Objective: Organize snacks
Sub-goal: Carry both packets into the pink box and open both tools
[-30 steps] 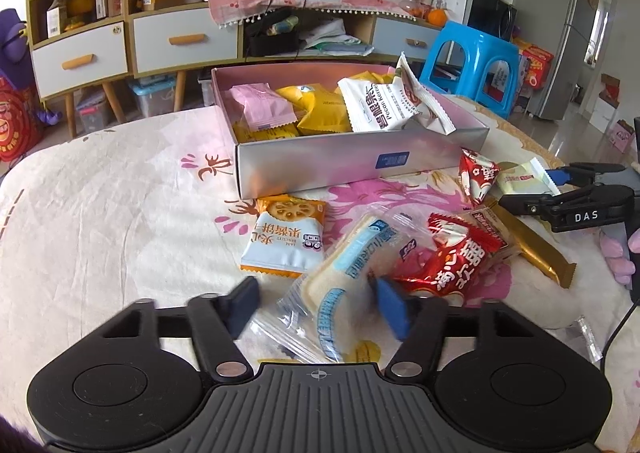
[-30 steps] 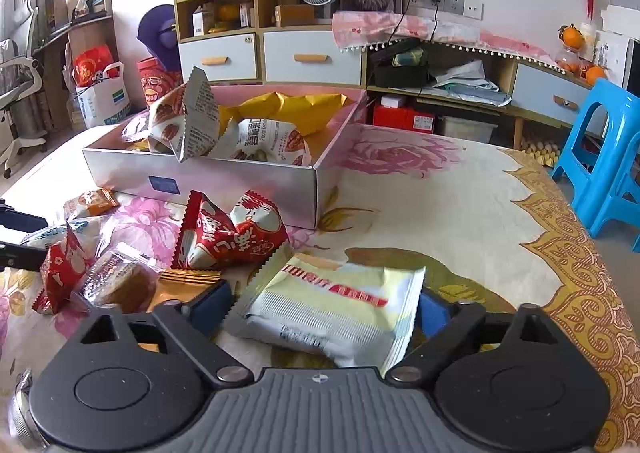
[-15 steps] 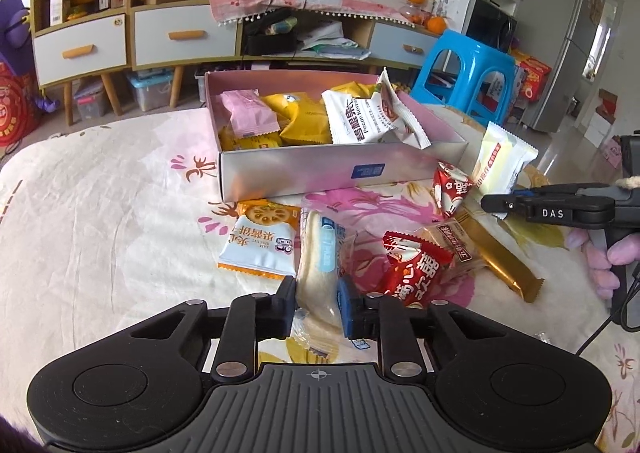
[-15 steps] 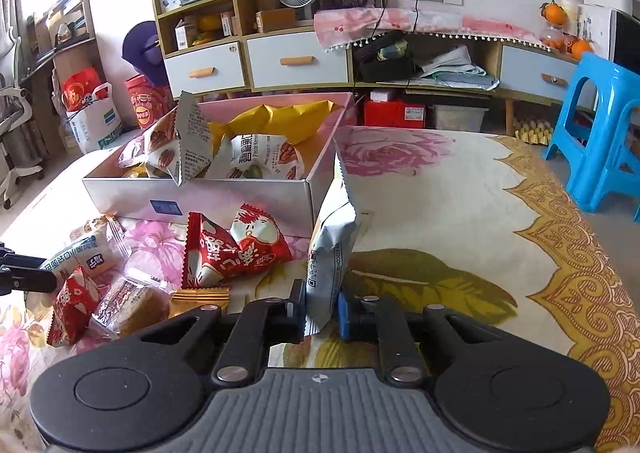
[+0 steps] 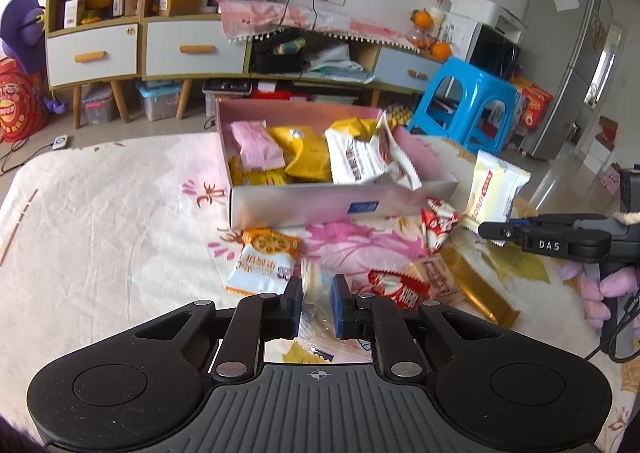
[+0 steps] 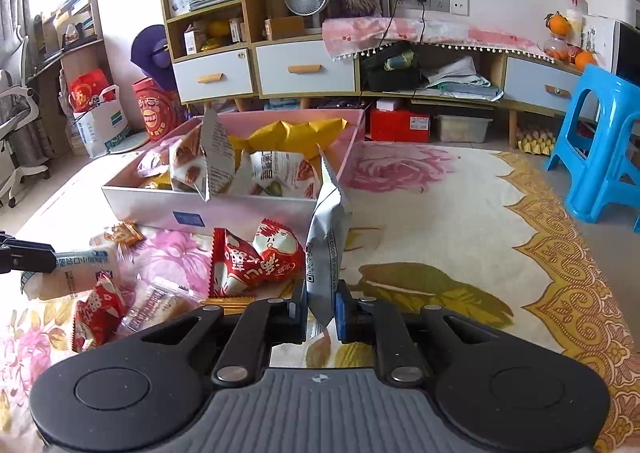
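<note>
Snack layout on the tabletop [image 5: 100, 237]

The open box [image 5: 340, 205] sits at the centre of the tabletop, with several packets inside it. Loose packets lie in front of the box: the biscuit packet [image 5: 266, 265] to the left, the triangular packets [image 6: 256, 261] to the right. The cabinet [image 5: 120, 49] and the stool [image 5: 468, 101] stand on the floor behind the tabletop.

bright daylight | window glare upper left | fisheye-bent edges | dark corners
</note>
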`<state>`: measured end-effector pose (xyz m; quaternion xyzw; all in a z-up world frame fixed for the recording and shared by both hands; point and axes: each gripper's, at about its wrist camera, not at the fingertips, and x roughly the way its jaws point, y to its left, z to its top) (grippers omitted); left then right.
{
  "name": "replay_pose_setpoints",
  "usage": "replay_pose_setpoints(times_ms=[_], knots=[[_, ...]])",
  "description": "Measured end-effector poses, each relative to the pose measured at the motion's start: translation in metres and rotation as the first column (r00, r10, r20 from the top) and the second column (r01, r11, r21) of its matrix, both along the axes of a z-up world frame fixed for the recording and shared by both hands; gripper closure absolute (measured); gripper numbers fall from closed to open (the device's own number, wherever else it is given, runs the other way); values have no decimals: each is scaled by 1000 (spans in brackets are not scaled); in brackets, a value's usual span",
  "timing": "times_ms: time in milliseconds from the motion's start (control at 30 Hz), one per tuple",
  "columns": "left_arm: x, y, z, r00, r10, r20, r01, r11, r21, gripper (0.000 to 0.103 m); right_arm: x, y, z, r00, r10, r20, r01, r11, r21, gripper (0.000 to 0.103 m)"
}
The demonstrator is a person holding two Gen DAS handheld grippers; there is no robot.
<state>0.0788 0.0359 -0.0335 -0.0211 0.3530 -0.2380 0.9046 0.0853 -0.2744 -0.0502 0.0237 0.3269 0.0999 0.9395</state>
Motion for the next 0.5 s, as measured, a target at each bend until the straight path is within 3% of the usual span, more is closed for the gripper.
replay_pose_setpoints(times_ms=[267,500], knots=[[-2,1,12,1000,10,11,-10,1000,-8,93,-4,0,15,999,-8,33,7,1000,15,99],[0,-5,0,991,-90,-94,97,993,70,93,-7,4,24,999,2,52,-3,1000,15,99]])
